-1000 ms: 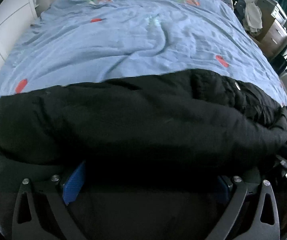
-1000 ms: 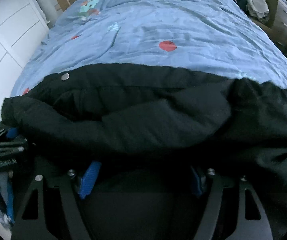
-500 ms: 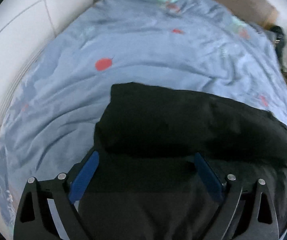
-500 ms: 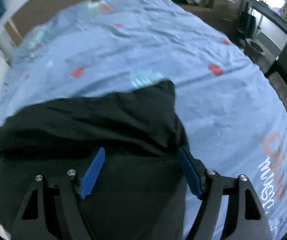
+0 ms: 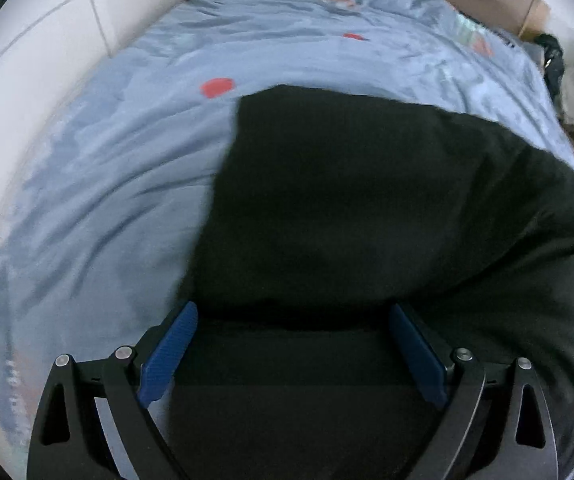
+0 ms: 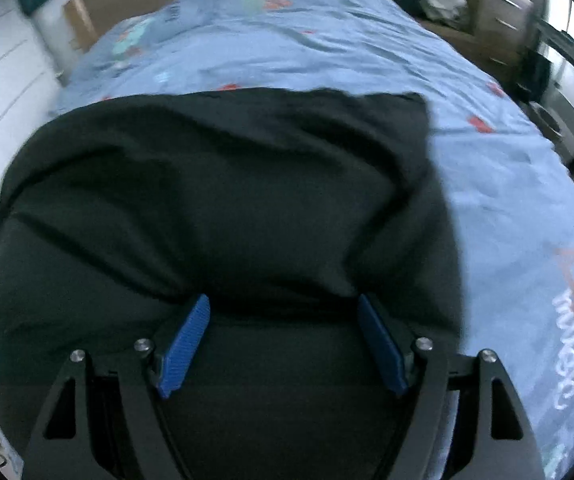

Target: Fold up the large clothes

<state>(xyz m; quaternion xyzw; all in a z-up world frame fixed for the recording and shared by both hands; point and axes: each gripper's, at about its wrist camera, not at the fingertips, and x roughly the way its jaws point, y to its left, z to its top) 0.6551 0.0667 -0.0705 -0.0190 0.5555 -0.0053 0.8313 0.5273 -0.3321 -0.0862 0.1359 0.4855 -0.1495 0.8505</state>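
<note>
Blurred throughout; bulky black padded coat cut off by lower frame edges, covering near part of blue patterned bedsheet; orange-white lettering on sheet unreadable.

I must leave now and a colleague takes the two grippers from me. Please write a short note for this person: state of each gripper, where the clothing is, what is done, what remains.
Left gripper: open, jaws wide apart, black garment between and over its tips.
Right gripper: open too, same garment bunched at its tips.
Garment lies on the blue bedcover, near edge lying doubled over.
Left: flatten and finish the folds; neither gripper holds it.
</note>
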